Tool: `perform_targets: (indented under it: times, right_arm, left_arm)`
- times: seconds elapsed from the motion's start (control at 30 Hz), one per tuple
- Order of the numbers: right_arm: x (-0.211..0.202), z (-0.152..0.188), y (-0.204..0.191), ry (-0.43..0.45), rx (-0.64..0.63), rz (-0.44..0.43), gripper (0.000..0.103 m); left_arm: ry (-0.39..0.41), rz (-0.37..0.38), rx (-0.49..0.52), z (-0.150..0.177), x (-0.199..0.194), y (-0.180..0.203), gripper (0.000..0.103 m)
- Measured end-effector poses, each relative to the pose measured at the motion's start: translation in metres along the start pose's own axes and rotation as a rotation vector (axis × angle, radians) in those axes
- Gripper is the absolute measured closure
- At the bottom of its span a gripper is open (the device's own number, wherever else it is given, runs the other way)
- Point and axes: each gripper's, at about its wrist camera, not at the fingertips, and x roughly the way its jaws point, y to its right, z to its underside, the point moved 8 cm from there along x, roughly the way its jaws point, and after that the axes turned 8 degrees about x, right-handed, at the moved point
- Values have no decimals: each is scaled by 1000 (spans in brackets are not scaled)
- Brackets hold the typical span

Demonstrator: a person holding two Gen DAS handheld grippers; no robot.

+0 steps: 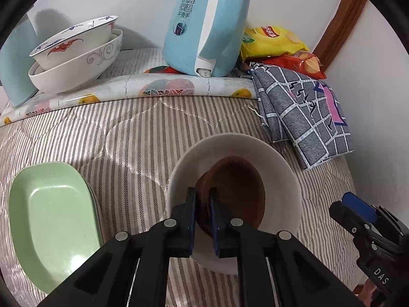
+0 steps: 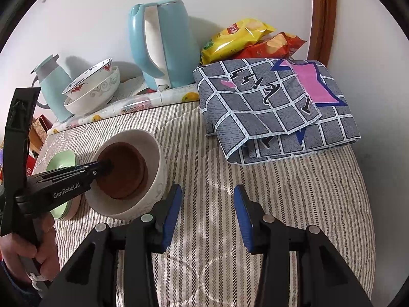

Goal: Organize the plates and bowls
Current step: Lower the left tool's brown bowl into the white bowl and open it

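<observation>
Brown bowl [image 1: 237,192], small and dark, nested inside the larger white bowl [image 1: 281,174] on the striped quilt [image 1: 127,133]; its near rim wall sits between the left gripper [image 1: 202,204] pads, which stand pressed almost together on it, a thin-edge pinch. Mouth of the brown bowl faces up and somewhat toward the left camera; being round, it has no long axis to speak of, and it lies tilted within the white bowl rather than flat. Step in hand, by judgement: seating the small bowl in the larger. To do it well, lower until the base rests, then part the pads fully before lifting away, so the rim is not dragged and the white bowl not tipped. Right gripper [image 2: 207,215] hangs over bare quilt just beside the white bowl, its blue pads spread apart with nothing between. Green plates [image 1: 51,220] stacked to the left. Farther back, on the raised fruit-print cloth [image 1: 158,89]: two stacked patterned bowls [image 1: 76,51], blue kettle [image 1: 204,30]. Folded grey cloth [image 1: 301,112] to the right.
</observation>
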Motion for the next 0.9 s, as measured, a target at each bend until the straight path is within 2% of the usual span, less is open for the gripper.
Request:
perform_targets:
  times: [0.27, 0.37, 0.4, 0.63, 0.9]
  right_arm:
    - [-4, 5, -5, 1, -8, 1, 60]
    - [-6, 8, -6, -2, -8, 3, 59]
    - [-7, 8, -7, -2, -10, 3, 59]
    - [-17, 10, -10, 17, -9, 13, 50]
    - [-35, 6, -11, 71, 30, 24, 50]
  left_arm:
    - [-13, 13, 6, 6, -6, 7, 85]
    - [-1, 12, 17, 6, -13, 10, 70]
    - [5, 11, 15, 6, -15, 10, 68]
    - [14, -2, 18, 7, -29, 8, 68]
    - [36, -48, 25, 11, -49, 1, 68]
